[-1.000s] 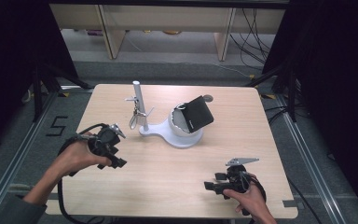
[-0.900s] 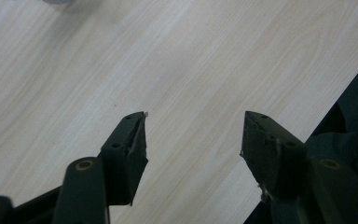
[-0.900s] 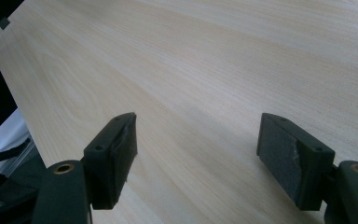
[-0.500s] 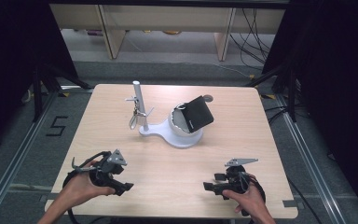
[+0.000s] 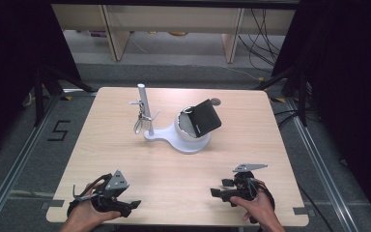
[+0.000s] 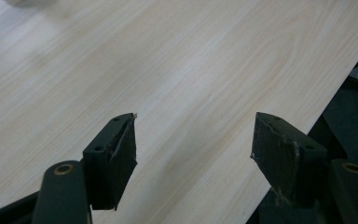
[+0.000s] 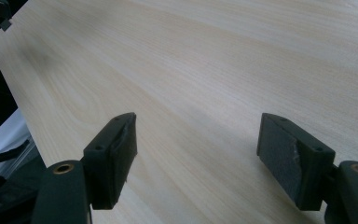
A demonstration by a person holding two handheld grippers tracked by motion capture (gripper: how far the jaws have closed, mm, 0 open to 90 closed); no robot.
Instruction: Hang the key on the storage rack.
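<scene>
One white stand [image 5: 174, 136] sits toward the far middle of the pale wooden worktop [image 5: 125, 121], its flat base carrying a slim upright post [image 5: 143, 104] on the left and a round white bowl-shaped holder [image 5: 189, 129] on the right. A black, square-edged pouch [image 5: 204, 117] lies tilted in the holder, sticking out above its rim. Thin metal wire pieces [image 5: 140, 123] hang off the post; what they are cannot be told. Well apart from the stand, by the near left corner, the left gripper [image 5: 134, 205] rests in a hand [image 5: 84, 218], its fingers [image 6: 119, 154] spread wide over bare wood at the worktop's edge. By the near right corner, the right gripper [image 5: 216, 192] is held in the other hand [image 5: 256, 210], fingers [image 7: 116, 149] likewise wide and holding nothing.
</scene>
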